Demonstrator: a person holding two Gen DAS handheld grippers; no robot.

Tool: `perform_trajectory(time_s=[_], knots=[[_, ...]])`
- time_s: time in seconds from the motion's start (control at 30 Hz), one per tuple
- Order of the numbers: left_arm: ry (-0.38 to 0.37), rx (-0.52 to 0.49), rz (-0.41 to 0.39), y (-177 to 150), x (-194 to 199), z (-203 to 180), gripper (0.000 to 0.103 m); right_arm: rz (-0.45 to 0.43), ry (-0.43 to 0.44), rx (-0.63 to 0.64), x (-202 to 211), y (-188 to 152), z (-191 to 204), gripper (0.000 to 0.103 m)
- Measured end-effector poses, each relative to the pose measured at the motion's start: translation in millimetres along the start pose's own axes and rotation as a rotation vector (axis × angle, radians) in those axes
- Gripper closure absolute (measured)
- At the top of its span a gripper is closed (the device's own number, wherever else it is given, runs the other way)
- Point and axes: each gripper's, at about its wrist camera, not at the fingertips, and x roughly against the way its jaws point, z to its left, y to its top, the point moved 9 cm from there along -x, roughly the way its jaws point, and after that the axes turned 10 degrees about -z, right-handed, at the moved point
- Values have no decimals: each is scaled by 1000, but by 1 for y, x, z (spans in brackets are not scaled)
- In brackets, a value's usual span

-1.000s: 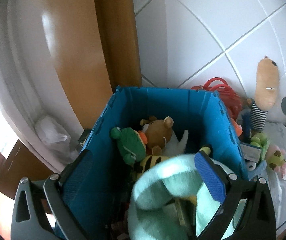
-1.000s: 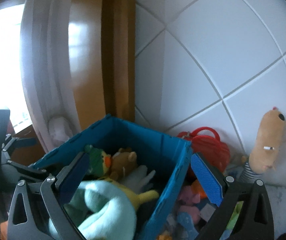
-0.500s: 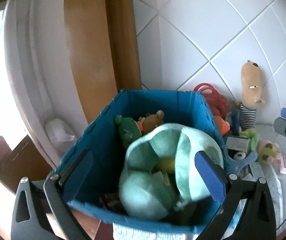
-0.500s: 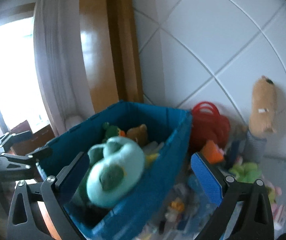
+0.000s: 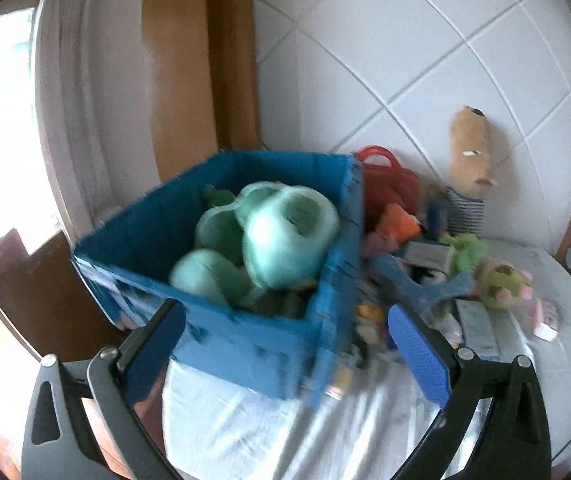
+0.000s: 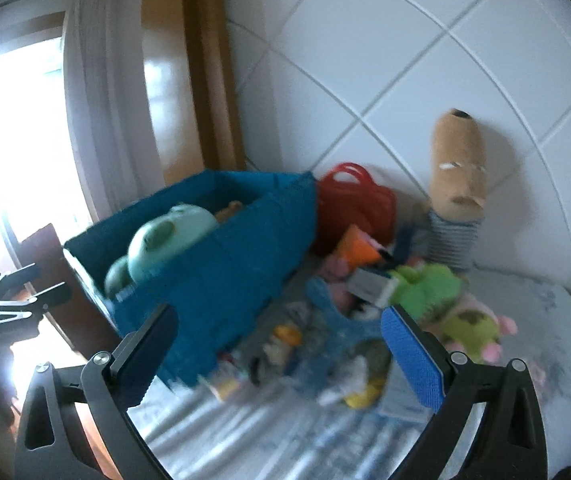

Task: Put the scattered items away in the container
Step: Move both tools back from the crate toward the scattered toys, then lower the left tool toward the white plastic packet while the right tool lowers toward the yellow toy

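Both claws are hanging spread apart and empty, the left gripper (image 5: pixel 283 330) and right gripper (image 6: pixel 275 338) each sitting at the bottom of its frame. The mint-green plush (image 5: pixel 281 236) is lying heaped in the blue storage box (image 5: pixel 245 336) at centre-left. Loose toys like the green plush (image 6: pixel 425 284) are waiting at right, probably next; blur is leaving no writing readable.

No text, brand, number or sign can be read in either view, since the small boxes (image 5: pixel 429 250) and packets (image 5: pixel 479 330) lying on the worktop (image 5: pixel 557 360) are blurred beyond reading.
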Motion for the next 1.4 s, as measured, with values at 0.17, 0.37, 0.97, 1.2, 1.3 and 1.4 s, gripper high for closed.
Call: perform_trajectory(time_s=[0.17, 0.37, 0.97, 1.2, 1.3, 1.4], knots=[[-33, 17, 14, -23, 4, -45, 0, 29, -42, -56, 29, -36, -56, 0], [-89, -18, 65, -49, -14, -94, 0, 66, -125, -139, 41, -73, -120, 0], [-250, -61, 283, -116, -145, -190, 0, 233, -333, -275, -6, -165, -228, 0], [-240, -33, 355, -156, -180, -231, 0, 348, -263, -273, -58, -199, -242, 0], [-235, -52, 403, -180, -197, -256, 0, 386, -236, -273, -78, -214, -245, 0], [-232, -74, 435, -198, -216, -280, 0, 431, -218, -279, -98, -230, -248, 0]])
